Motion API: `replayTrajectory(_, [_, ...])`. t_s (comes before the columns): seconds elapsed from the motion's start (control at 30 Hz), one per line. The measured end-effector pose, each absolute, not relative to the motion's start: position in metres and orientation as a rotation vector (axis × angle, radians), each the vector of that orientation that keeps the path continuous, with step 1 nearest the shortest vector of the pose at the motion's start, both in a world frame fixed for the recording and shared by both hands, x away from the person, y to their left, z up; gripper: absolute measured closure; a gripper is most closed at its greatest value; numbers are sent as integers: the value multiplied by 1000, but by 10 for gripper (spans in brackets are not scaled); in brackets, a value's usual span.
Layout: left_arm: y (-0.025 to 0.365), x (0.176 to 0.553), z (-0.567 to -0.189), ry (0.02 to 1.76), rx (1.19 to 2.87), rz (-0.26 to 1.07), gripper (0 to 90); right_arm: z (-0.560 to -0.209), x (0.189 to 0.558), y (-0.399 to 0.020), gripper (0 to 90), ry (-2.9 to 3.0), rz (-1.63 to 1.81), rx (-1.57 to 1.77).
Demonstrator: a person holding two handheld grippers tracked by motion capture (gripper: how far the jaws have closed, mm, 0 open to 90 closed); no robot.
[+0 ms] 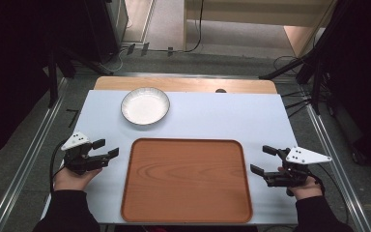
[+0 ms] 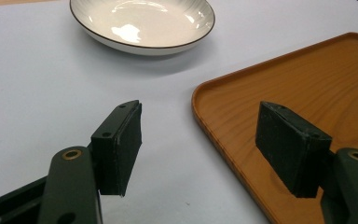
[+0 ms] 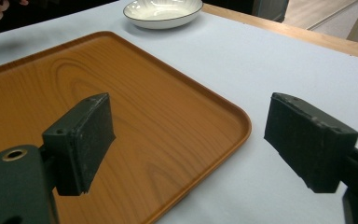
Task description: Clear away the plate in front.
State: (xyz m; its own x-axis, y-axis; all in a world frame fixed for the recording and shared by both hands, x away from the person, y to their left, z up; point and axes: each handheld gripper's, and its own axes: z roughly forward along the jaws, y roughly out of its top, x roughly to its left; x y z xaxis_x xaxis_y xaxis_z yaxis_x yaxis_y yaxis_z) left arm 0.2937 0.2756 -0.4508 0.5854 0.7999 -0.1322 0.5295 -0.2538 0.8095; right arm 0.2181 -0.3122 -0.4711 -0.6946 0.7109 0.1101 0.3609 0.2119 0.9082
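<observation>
The rectangular orange-brown wooden tray [image 1: 187, 180] with rounded corners lies on the near half of the pale blue-white table top [image 1: 251, 116], its long axis running from near edge to far edge in the high view, squarely between the two hands. There the left gripper [image 1: 107, 149] sits at about 9 o'clock from the tray, jaws spread and empty, aimed at the tray's left rim and just beside it; the right gripper [image 1: 263, 159] sits at 3 o'clock, likewise spread and empty, a little farther off its rim. The round white ceramic bowl with a dark rim [image 1: 145, 106] stands at 11 o'clock beyond the tray, clear of it. In the left gripper view the tray's corner [image 2: 223, 93] lies at 2 o'clock, with the rim running between the parted pads [image 2: 121, 149]. In the right gripper view the tray's rim [image 3: 242, 121] passes between the open pads [image 3: 91, 135], untouched.
</observation>
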Motion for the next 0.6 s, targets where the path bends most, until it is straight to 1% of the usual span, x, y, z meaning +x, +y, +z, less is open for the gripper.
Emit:
replayTrajectory(0.1, [274, 297, -451, 1067, 1936, 402, 327, -471, 218, -312, 165, 2164, 1475, 1004])
replayTrajectory(0.2, [273, 300, -453, 1064, 1938, 401, 358, -472, 218, -312, 165, 2166, 1474, 1005])
replayTrajectory(0.47, [268, 312, -457, 1080, 1941, 384, 351, -472, 218, -311, 165, 2173, 1475, 1004])
replayTrajectory(0.6, [266, 320, -461, 1096, 1942, 402, 354, -472, 218, -311, 165, 2174, 1478, 1003])
